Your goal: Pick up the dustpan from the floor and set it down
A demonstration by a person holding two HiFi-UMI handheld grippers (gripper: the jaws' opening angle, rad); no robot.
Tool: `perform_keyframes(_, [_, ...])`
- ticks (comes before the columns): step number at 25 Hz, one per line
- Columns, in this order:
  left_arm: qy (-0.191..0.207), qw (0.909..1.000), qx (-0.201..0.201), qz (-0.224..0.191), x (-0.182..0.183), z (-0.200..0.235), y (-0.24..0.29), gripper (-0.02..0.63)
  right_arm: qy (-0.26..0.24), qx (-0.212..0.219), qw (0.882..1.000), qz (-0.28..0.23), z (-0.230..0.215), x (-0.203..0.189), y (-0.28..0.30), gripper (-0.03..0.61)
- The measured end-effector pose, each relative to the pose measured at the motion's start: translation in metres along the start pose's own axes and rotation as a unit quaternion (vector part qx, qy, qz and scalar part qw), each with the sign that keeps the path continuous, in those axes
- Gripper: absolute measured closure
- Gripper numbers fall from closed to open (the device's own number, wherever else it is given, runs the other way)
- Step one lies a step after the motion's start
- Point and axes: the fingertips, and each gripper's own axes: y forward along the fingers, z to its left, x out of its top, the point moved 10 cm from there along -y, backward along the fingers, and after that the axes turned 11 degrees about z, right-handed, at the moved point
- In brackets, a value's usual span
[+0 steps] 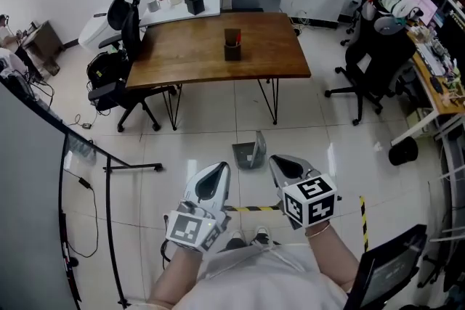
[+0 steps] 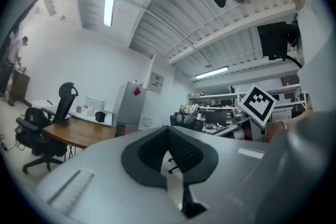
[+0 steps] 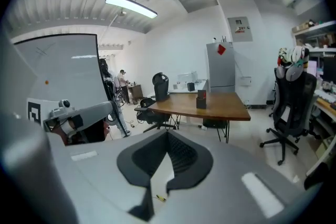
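Observation:
The grey dustpan [image 1: 249,153] stands on the tiled floor, just in front of the wooden table [image 1: 218,47]. Both grippers are held up close to my body, a little short of the dustpan and above it, and neither touches it. My left gripper [image 1: 220,169] sits to the dustpan's left with its jaws together and nothing in them. My right gripper [image 1: 278,162] is just right of the dustpan, also shut and empty. In the left gripper view the left gripper [image 2: 169,131] points level across the room. In the right gripper view the right gripper [image 3: 168,135] tilts down toward the table; the dustpan is hidden there.
A dark holder [image 1: 232,45] stands on the table. Office chairs flank it at the left [image 1: 120,47] and at the right [image 1: 370,62]. A whiteboard stand's foot [image 1: 134,168] reaches in from the left. Yellow-black tape [image 1: 251,208] marks the floor. A cluttered desk [image 1: 436,62] lines the right wall.

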Motion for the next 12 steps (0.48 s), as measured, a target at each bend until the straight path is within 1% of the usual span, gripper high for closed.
perform_keyframes(7, [0.015,0.9994,0.002,-0.03,0.015,-0.031,0.003,0.6,-0.037,-0.005,0.999,-0.022,-0.01,0.013,-0.029,0.577])
perform_keyframes(12, [0.019,0.999,0.009,-0.039,0.015,-0.043,0.002,0.6,-0.04,-0.002,0.999,-0.034,-0.018,0.013,-0.038,0.577])
